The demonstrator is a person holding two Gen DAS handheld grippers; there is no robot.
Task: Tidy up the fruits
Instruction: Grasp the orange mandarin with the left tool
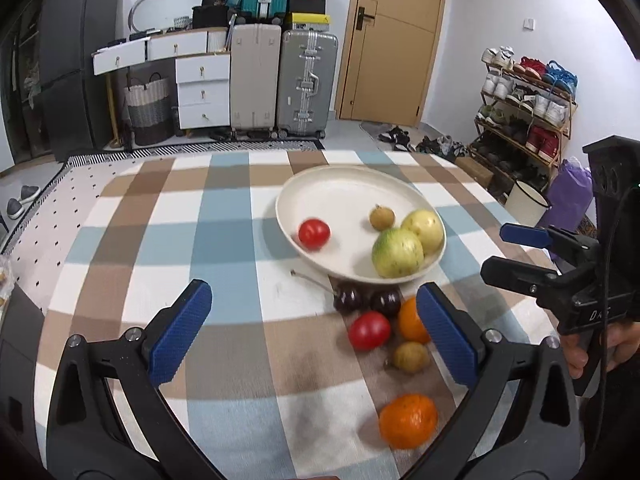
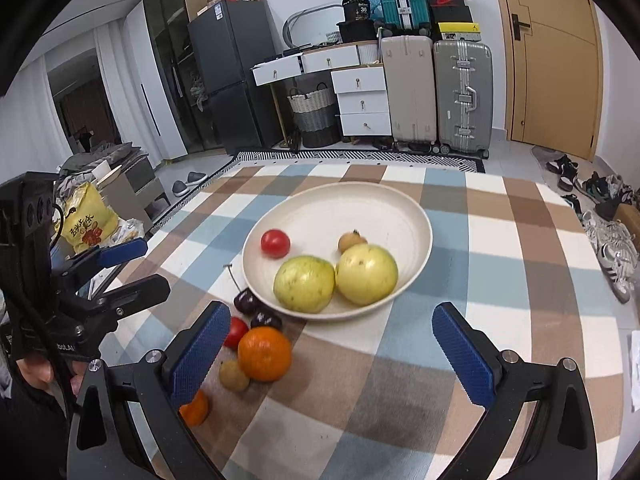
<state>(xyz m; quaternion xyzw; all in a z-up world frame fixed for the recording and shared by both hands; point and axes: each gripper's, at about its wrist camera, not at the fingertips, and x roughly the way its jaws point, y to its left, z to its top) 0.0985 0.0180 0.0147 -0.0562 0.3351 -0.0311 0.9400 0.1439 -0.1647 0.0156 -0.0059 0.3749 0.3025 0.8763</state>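
A cream plate (image 1: 320, 184) (image 2: 340, 194) on the checked tablecloth holds a red tomato (image 1: 314, 233) (image 2: 275, 243), a small brown fruit (image 1: 381, 217) (image 2: 351, 241) and two green-yellow guavas (image 1: 397, 253) (image 2: 304, 284). In front of the plate lie two dark cherries (image 1: 347, 299) (image 2: 245, 301), another tomato (image 1: 369, 330) (image 2: 236, 332), two oranges (image 1: 408, 420) (image 2: 264, 354) and a second brown fruit (image 1: 410, 357) (image 2: 234, 375). My left gripper (image 1: 314, 294) (image 2: 152, 266) hangs open, left of the loose fruit. My right gripper (image 2: 331, 314) (image 1: 498, 251) is open before the plate's near rim. Neither holds anything.
The table (image 1: 224, 208) ends at the far side, with a patterned rug beyond it. Suitcases (image 1: 306, 80), white drawers (image 1: 202, 92) and a shoe rack (image 1: 528, 104) stand against the walls. A yellow bag (image 2: 86, 220) sits off the table's left side.
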